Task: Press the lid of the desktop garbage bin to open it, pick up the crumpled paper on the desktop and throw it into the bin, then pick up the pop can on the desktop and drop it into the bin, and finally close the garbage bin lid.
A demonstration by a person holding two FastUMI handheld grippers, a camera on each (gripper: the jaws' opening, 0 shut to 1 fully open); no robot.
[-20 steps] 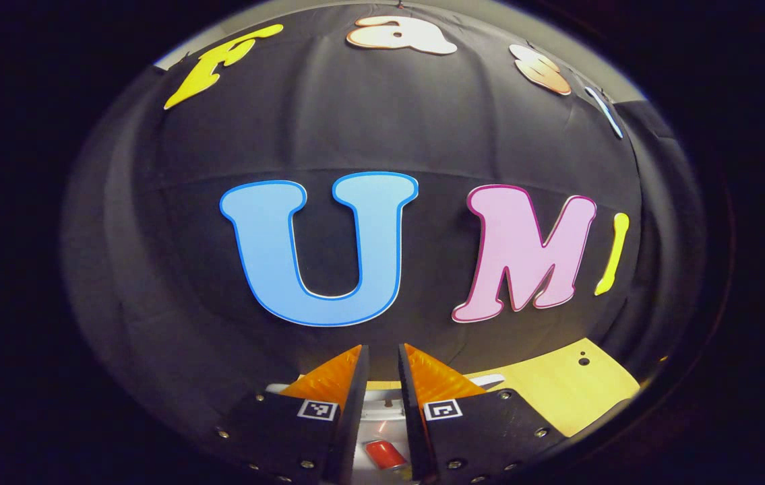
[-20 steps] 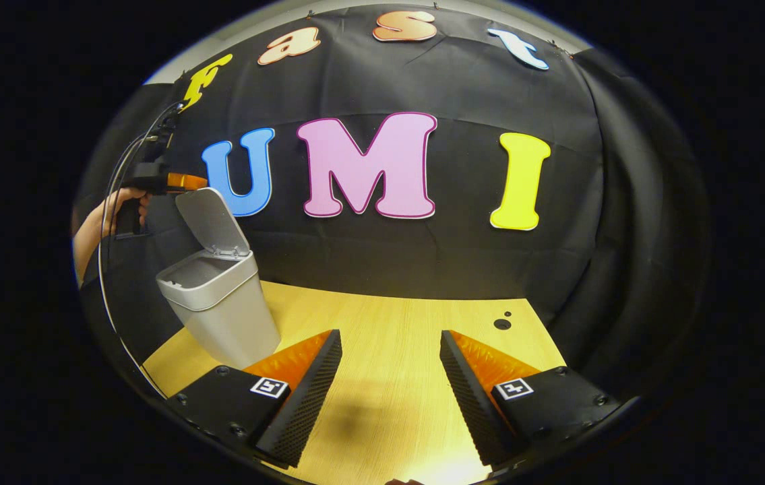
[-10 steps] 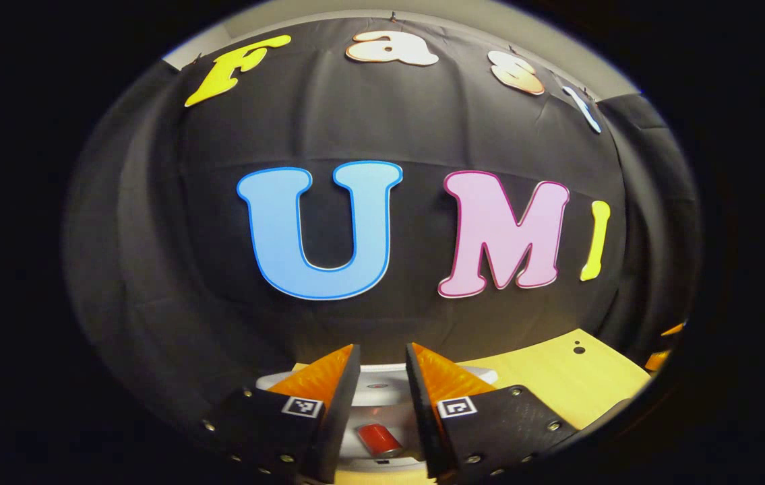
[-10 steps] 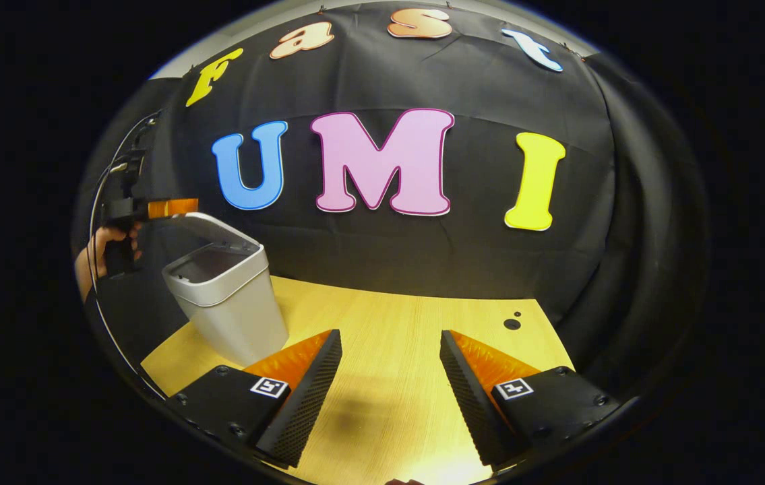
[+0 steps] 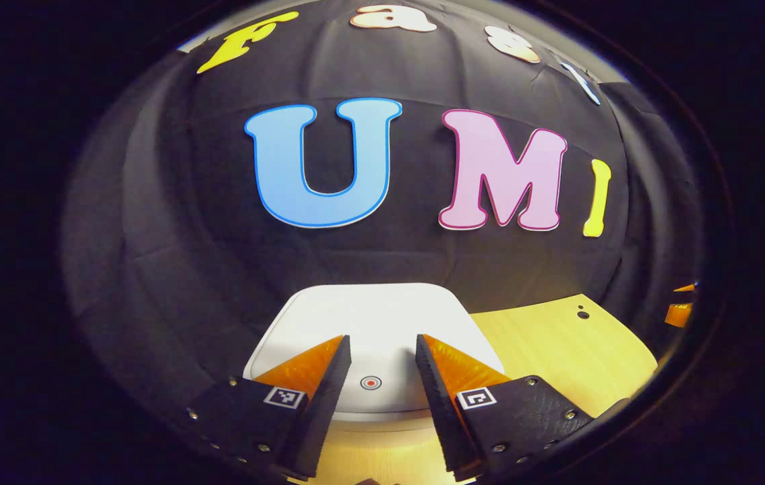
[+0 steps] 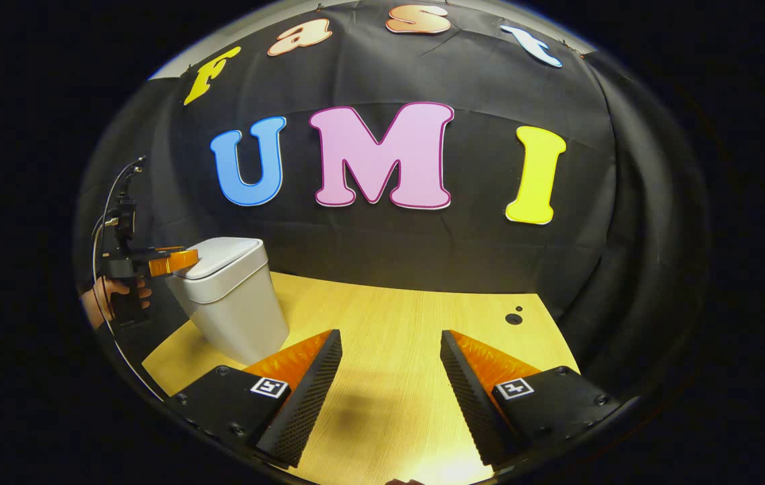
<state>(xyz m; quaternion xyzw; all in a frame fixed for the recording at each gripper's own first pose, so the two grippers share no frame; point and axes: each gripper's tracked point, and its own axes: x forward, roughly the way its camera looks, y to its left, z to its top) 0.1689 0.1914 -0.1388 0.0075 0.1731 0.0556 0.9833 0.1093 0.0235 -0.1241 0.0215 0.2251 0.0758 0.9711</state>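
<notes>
Bin lid (image 5: pixel 369 316) down flat on the bin (image 6: pixel 237 313). Left gripper (image 5: pixel 382 343) at the lid's front edge, fingers parted, grasping nothing. Right gripper (image 6: pixel 389 337) well right of the bin, spread wide, empty.

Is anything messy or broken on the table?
Nothing stands out. The bin stands upright on the table with its lid down flat, and the left gripper sits over the lid. No spills or damage visible.
</notes>
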